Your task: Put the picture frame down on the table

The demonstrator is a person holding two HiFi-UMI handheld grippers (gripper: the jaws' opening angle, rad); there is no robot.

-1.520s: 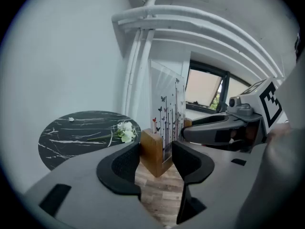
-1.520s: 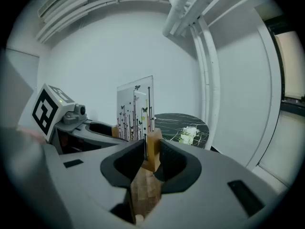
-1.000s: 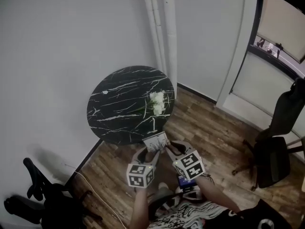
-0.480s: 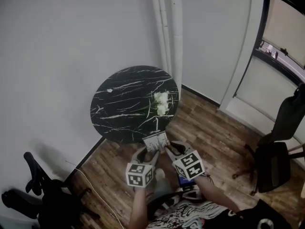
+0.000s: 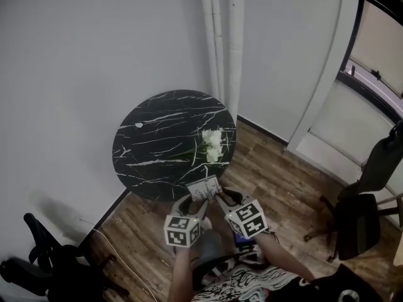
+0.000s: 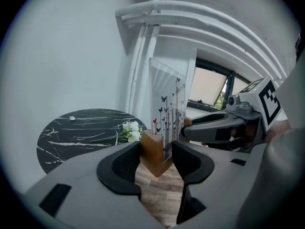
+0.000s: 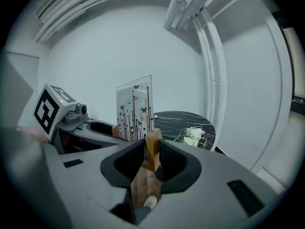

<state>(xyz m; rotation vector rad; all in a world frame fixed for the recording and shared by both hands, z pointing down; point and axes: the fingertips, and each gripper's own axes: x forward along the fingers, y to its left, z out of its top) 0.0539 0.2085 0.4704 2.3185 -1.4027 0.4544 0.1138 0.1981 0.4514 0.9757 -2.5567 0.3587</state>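
Left gripper – clamped on picture frame | right gripper – likewise | abreast, near table

Black white-veined table, white flowers

Head view: both forearms enter from 6 o'clock, left forearm and right forearm, side by side. Left tool points toward 1 o'clock, right tool toward 11 o'clock, tips converging. Left jaws clamp one wooden foot of the picture frame; right jaws clamp the other foot. The frame is upright in both gripper views. Marker cubes face up.
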